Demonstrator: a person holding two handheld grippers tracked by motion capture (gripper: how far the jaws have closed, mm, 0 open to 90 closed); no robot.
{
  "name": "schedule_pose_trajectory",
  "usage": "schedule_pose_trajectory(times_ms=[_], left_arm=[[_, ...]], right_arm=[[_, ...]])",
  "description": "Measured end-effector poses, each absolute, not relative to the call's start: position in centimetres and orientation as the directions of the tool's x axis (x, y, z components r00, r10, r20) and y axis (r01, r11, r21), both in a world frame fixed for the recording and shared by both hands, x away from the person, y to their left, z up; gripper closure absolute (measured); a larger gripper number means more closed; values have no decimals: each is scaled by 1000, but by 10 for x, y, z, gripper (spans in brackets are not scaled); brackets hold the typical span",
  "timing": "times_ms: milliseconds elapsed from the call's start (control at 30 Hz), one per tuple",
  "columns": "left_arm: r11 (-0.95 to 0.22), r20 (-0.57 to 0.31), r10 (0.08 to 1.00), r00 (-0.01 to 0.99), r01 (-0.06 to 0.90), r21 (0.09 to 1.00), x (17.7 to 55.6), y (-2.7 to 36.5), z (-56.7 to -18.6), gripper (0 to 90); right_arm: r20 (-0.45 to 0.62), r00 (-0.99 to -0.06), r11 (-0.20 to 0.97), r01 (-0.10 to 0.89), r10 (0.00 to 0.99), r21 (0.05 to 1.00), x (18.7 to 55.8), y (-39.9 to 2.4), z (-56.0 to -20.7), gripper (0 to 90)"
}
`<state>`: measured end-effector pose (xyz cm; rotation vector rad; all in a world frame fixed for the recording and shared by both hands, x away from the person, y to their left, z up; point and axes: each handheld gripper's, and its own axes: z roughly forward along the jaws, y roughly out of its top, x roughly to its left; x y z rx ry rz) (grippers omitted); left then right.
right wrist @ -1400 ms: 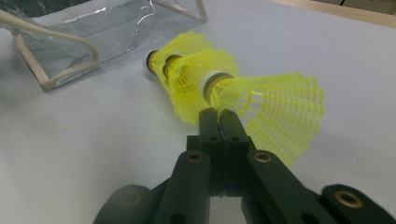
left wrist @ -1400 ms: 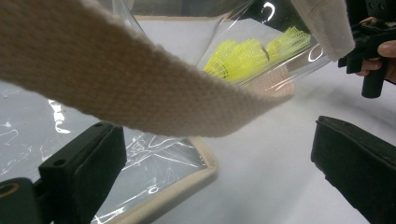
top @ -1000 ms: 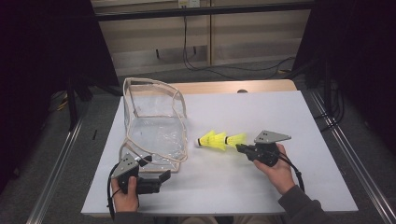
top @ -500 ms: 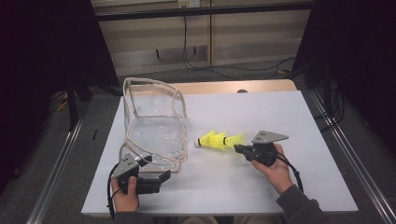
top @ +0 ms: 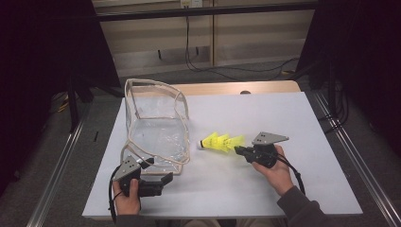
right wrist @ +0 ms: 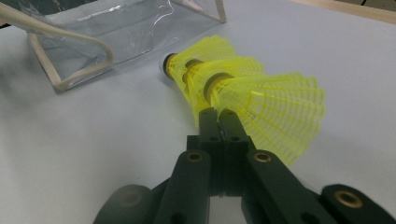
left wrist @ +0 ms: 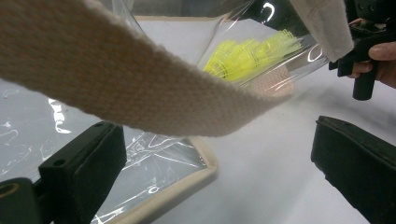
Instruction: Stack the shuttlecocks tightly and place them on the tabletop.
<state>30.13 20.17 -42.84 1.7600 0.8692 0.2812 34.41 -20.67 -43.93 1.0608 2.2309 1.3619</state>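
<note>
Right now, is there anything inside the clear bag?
The clear bag looks empty through its walls. The yellow shuttlecocks lie outside on the table. Its bottom near corner is hidden behind the strap.

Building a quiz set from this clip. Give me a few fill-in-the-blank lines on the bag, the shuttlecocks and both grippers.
1. The stacked shuttlecocks are ____ in colour.
2. The right gripper has its jaws ____ on the skirt of the rearmost shuttlecock.
3. The left gripper has its jaws ____, with nothing held between them.
4. The bag has ____ walls with beige trim.

Missing words: yellow; shut; open; clear
</note>
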Motion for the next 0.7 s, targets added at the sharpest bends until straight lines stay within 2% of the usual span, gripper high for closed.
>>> schedule_pose_trajectory(times_ms=[700], left_arm=[[-128, -227, 676, 701, 416, 900, 301, 202, -428, 34]], right_arm=[[108, -680, 273, 427, 726, 862, 349, -200, -440, 900]])
